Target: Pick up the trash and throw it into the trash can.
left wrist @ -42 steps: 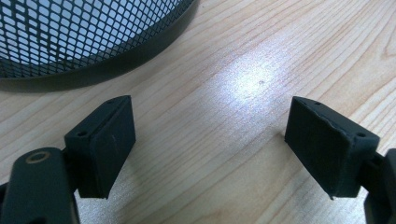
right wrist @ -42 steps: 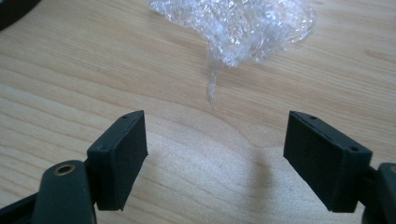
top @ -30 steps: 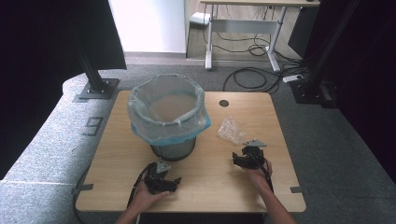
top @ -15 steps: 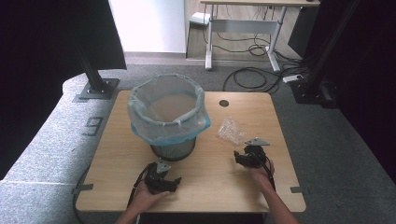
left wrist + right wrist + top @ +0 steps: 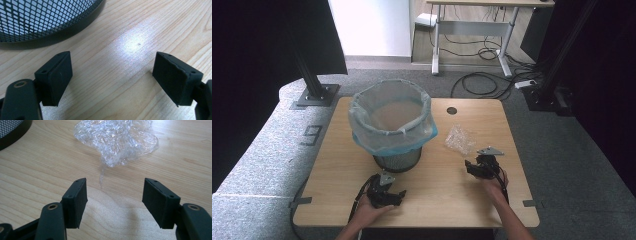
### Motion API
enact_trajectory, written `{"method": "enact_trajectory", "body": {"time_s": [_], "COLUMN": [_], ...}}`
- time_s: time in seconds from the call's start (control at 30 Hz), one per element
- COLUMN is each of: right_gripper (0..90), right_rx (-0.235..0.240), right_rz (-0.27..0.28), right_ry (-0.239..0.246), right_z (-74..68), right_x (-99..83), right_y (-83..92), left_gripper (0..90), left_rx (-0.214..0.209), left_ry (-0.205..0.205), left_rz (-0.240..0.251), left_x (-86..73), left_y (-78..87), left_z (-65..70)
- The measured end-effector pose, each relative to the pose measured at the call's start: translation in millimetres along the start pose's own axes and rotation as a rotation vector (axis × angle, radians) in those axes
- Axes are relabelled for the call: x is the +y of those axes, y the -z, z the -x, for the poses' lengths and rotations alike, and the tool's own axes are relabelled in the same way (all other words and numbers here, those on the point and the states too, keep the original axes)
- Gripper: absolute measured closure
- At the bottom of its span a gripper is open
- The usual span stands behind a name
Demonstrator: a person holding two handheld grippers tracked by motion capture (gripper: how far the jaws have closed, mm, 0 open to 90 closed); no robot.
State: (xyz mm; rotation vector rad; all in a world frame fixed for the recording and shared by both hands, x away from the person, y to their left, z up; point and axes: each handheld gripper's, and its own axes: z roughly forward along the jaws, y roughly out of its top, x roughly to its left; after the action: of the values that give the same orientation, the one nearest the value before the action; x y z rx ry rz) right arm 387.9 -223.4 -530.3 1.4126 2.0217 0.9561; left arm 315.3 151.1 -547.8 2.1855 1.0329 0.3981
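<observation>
A crumpled ball of clear plastic wrap (image 5: 459,140) (image 5: 117,137) lies on the wooden table (image 5: 437,195), right of a black mesh bin (image 5: 394,127) lined with a pale blue bag. My right gripper (image 5: 472,167) (image 5: 115,200) sits just short of the wrap, open; its jaws have just been closing a little with nothing between them but a thin trailing strand of wrap ahead. My left gripper (image 5: 394,195) (image 5: 112,77) rests low on the table in front of the bin's base (image 5: 50,22), open and holding nothing.
The table's front edge lies right behind both hands. A round cable hole (image 5: 452,110) sits at the back of the tabletop. Beyond the table stand black stand bases (image 5: 317,95), floor cables (image 5: 482,85) and another desk (image 5: 472,30).
The right gripper has crept slightly forward toward the plastic wrap and its jaws have narrowed a little. The left gripper has stayed put.
</observation>
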Motion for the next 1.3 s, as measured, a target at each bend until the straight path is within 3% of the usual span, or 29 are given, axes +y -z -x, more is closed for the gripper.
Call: {"method": "enact_trajectory", "body": {"time_s": [1.3], "right_gripper": [37.4], "right_rx": [0.018], "right_rz": [0.043], "right_ry": [0.057], "right_z": [-7.2], "right_x": [1.6], "right_y": [-9.2], "left_gripper": [16.1], "left_rx": [0.001], "left_ry": [-0.004], "left_rz": [-0.001], "left_x": [0.6], "left_y": [-0.4], "left_z": [1.4]}}
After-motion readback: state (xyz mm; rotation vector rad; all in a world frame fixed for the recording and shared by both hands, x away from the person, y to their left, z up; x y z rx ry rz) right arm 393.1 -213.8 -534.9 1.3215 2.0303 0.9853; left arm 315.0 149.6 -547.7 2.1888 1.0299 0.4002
